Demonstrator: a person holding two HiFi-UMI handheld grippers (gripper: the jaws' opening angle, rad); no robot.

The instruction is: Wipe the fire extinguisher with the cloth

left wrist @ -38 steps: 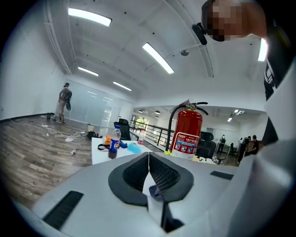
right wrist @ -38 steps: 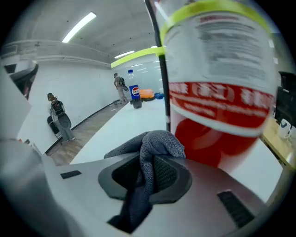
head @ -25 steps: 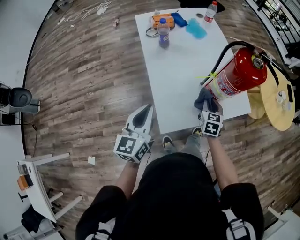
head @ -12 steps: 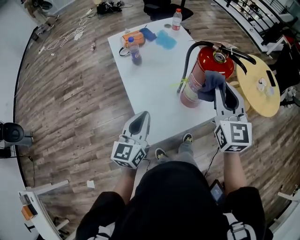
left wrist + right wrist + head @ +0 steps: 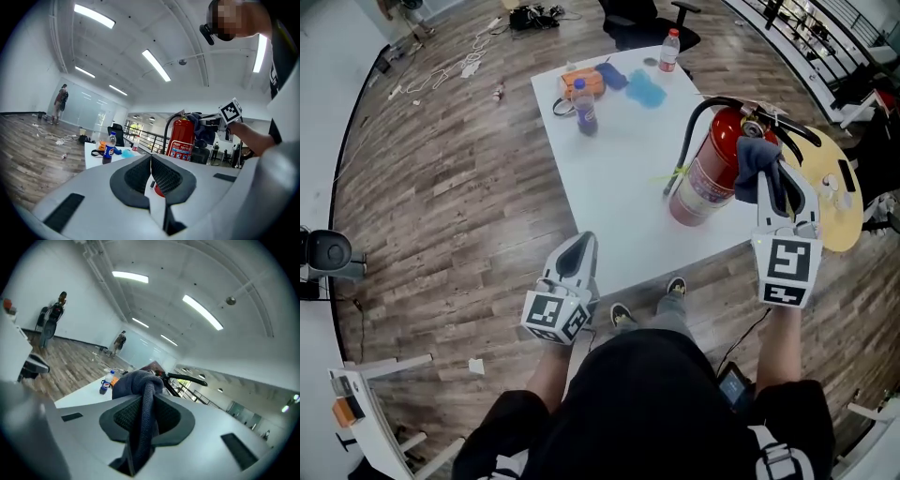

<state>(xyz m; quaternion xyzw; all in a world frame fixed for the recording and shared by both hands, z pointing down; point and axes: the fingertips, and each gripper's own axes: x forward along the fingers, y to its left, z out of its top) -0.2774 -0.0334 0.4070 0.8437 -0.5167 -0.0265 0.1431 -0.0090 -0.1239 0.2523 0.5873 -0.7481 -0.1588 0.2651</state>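
Note:
A red fire extinguisher with a black hose stands upright near the right front edge of the white table. My right gripper is shut on a grey-blue cloth, which is pressed against the extinguisher's upper right side by the valve. In the right gripper view the cloth bulges out between the jaws and hides most of the extinguisher. My left gripper is shut and empty, low at the table's front edge. The left gripper view shows the extinguisher and the cloth beyond the jaws.
At the table's far end are a cola bottle, an orange item, blue cloths and a small bottle. A round wooden stool stands right of the extinguisher. Cables lie on the wooden floor at the far left.
My right gripper has lifted the cloth from the extinguisher's lower body up along it to the top near the valve. The left gripper has stayed low and shut.

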